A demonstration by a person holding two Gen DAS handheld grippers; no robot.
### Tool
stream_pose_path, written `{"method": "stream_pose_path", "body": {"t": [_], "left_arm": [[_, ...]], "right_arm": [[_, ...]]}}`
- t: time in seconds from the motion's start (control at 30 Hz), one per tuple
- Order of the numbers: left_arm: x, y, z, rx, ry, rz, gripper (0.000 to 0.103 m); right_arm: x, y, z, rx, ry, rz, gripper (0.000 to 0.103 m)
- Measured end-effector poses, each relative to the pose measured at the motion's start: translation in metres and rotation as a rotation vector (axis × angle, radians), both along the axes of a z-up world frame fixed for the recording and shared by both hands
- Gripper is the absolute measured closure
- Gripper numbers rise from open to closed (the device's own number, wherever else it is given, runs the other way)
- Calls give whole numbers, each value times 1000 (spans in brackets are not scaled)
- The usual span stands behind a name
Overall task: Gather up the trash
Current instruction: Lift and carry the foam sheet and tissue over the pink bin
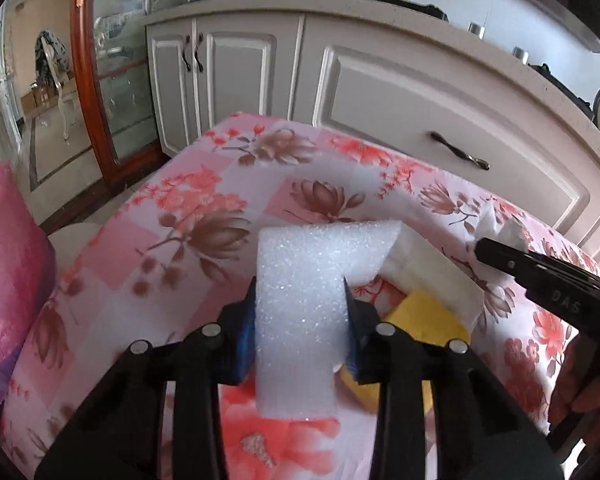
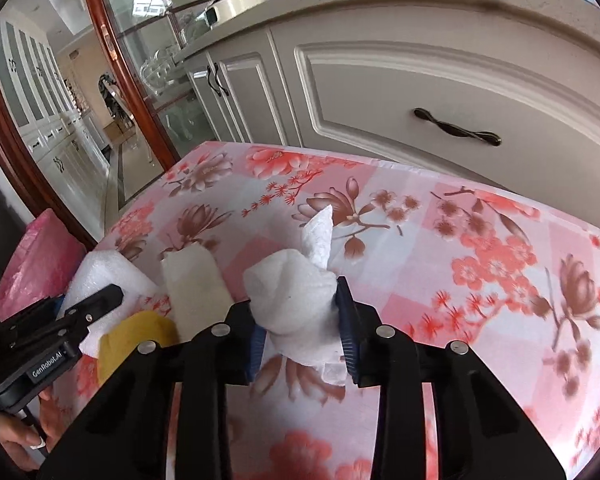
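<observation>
Left wrist view is showing the left gripper (image 1: 300, 328) closing its jaws narrowly on a white foam strip (image 1: 300, 308), the blue pads pressing both its sides while its lower end is lying on the flowered tablecloth (image 1: 172, 264). Just beside it, a yellow piece (image 1: 424, 316) and a pale foam block (image 1: 428, 264) are resting on the cloth, untouched. Right wrist view is showing the right gripper (image 2: 300, 332) squeezing a crumpled white tissue (image 2: 296, 300), which is bulging above the pads with one corner sticking up; its underside seems to be touching the cloth, though the blur is making that hard to judge. Further off at the table's left edge, a pink plastic bag (image 1: 8, 280) is standing, probably the place for the rubbish. Behind the table, white cabinets (image 1: 420, 92) and a glass-fronted case (image 1: 112, 80) are filling the background. By my reckoning the collecting is only getting started: two scraps are being gripped but neither is lifted clear or binned, and the yellow piece and the pale block are waiting their turn.
</observation>
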State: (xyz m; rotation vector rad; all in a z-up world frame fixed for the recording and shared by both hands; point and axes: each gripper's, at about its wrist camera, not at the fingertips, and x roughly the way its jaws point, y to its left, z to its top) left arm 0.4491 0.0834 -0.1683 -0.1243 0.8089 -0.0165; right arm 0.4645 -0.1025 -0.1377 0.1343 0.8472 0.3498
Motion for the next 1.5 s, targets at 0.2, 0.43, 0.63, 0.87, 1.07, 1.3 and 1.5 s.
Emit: {"method": "stream_pose_path", "body": {"t": [0.2,0.43,0.63,0.87,1.07,1.3,1.5], "left_arm": [[-48,3,24,25,-78,12,69],[-122,7,51,12,-134,34,69],[-202,3,75,20,-200,14,69],[-272,6,96,25,-269,-19,69],[-323,1,111,33,-332,-59,69],[-364,0,125,45,-388,-81,69],[-384,10,139,48,-445,-69,69]], "right_arm": [[-51,-6,24,16,-50,-11,72],[-140,1,56,32,-122,7,72],[-217,6,78,44,-179,33,72],[-284,10,90,33,-218,53,72],[-323,15,104,10,-263,66,72],[-357,31,133,4,-354,109,72],[-368,43,148,4,-390,132,72]]}}
